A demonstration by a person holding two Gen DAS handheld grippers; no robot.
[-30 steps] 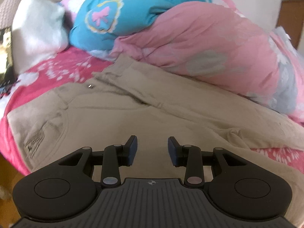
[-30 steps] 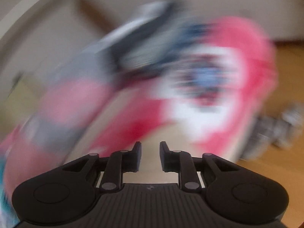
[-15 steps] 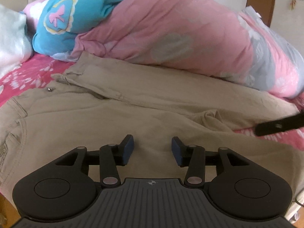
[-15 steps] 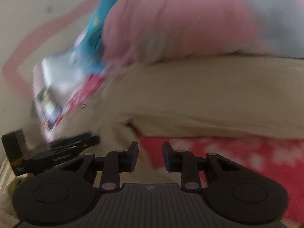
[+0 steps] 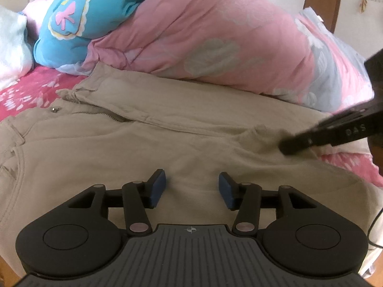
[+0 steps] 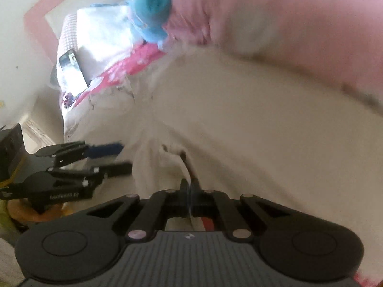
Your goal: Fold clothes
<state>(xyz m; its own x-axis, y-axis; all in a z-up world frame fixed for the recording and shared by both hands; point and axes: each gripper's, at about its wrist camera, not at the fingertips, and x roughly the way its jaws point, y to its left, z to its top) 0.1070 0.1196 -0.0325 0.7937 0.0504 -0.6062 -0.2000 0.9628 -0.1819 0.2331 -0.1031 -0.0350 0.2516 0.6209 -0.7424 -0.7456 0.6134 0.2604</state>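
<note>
Right hand-held gripper [image 6: 190,191] pinches beige trousers [image 5: 119,153]; left hand-held gripper [image 5: 192,189] spread

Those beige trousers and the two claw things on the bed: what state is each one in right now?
Beige trousers: spread flat on the bed, zip open, not yet folded.
Left gripper: open, empty, just above the trousers.
Right gripper: shut on a pinch of trouser cloth.
Pink quilt: bunched in a heap behind the trousers.
Blue pillow: resting on the quilt heap.
</note>
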